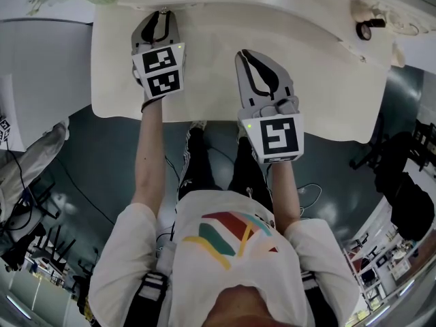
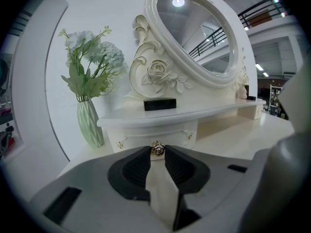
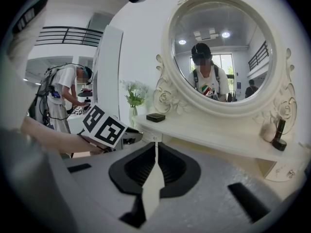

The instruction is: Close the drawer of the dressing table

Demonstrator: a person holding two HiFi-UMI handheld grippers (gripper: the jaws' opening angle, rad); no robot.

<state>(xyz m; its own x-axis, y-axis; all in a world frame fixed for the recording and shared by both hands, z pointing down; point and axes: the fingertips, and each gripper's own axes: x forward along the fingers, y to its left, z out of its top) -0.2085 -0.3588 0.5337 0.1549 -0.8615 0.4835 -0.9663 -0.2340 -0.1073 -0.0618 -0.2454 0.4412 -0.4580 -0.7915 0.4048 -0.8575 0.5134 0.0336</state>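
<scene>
**Left gripper on the drawer knob**

The left gripper reaches to the back of the cream counter. Its jaws stand partly apart and are clamped on the small gold knob of the drawer, dead ahead at twelve o'clock. The drawer sits under the raised shelf below the oval mirror. I cannot tell whether it is pushed fully home. A green vase of pale flowers stands at ten o'clock from the knob, and a black box sits at twelve. The right gripper is over the counter at the left one's four o'clock, jaws together, holding nothing.
</scene>
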